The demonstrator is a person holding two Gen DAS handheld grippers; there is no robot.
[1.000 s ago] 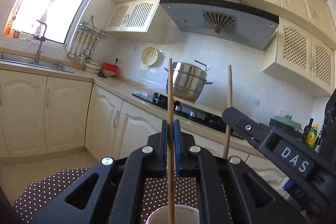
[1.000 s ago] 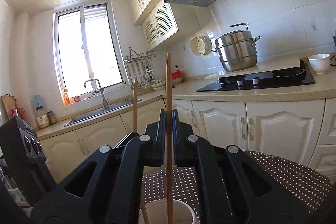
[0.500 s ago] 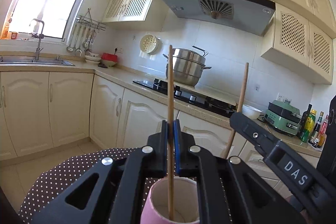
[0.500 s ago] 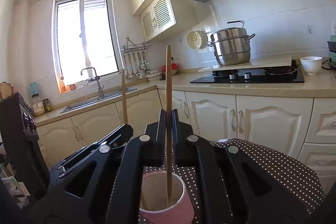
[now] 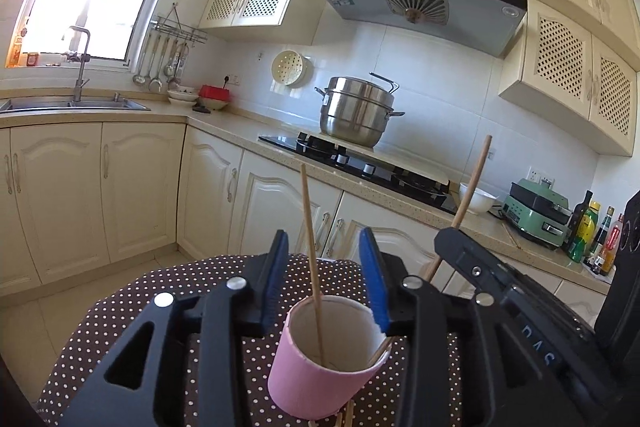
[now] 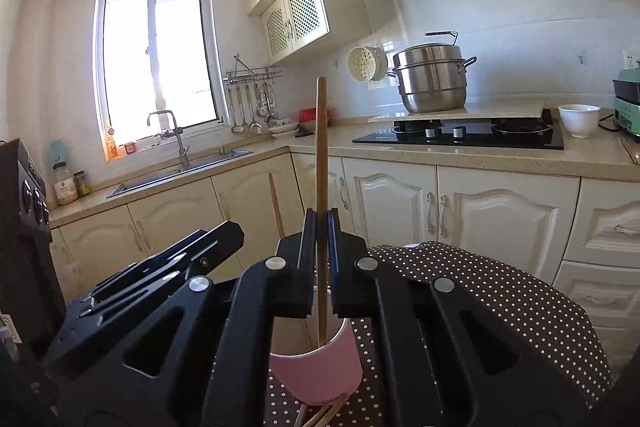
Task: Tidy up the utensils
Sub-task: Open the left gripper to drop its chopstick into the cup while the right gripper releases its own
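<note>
A pink cup stands on a dotted tablecloth; it also shows in the right wrist view. My left gripper is open above the cup; a wooden chopstick stands loose in the cup between the blue pads. My right gripper is shut on a second chopstick, its lower end inside the cup. That chopstick shows in the left wrist view, behind the right gripper's body. More chopsticks lie on the cloth by the cup.
Kitchen counter runs behind with a sink, a black hob with a steel pot, a white bowl and bottles at the right.
My left gripper has opened and let go of its chopstick, which now leans in the cup. Both grippers have tilted down; the right chopstick has gone lower into the cup.
</note>
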